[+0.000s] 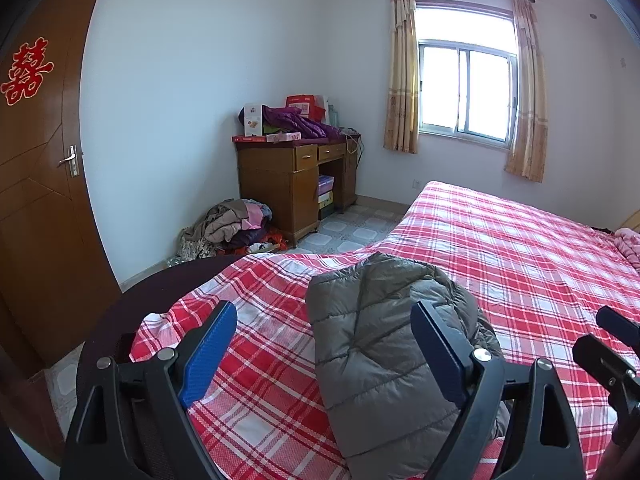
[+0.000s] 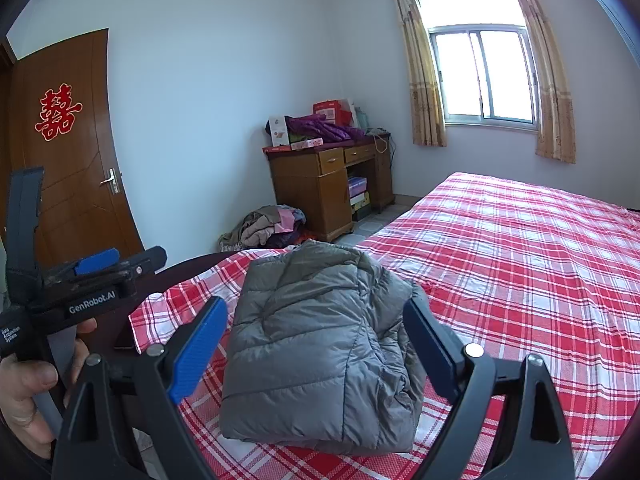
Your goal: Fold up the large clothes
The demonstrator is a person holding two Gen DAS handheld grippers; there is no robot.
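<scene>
Left gripper point(image 1: 324, 350): we see its jaws spread wide, gripping nothing; the blue, finely ribbed pads point(image 1: 208, 354) hang above the bed with the jacket's left part between them, untouched as far as we can tell.
Right gripper point(image 2: 316, 344): we see it equally wide apart and empty; its black plastic arms frame the jacket without pressing on it.
Hand point(image 2: 28, 392): at the left edge of the right wrist view, we see fingers wrapped round the handle of the left gripper.
Jacket point(image 2: 320, 340): grey quilted puffer, smooth and slightly shiny, folded into a thick, roughly rectangular bundle with stitched channels; we see looser folds along its right side. It lies on the near left corner of the bed.
Bed point(image 1: 520, 248): covered by a red and white plaid sheet, flat and woven-looking, stretching far right.
Clothes pile point(image 1: 236, 228): crumpled garments on the tiled floor, far left, beside a wooden table point(image 1: 280, 176).
</scene>
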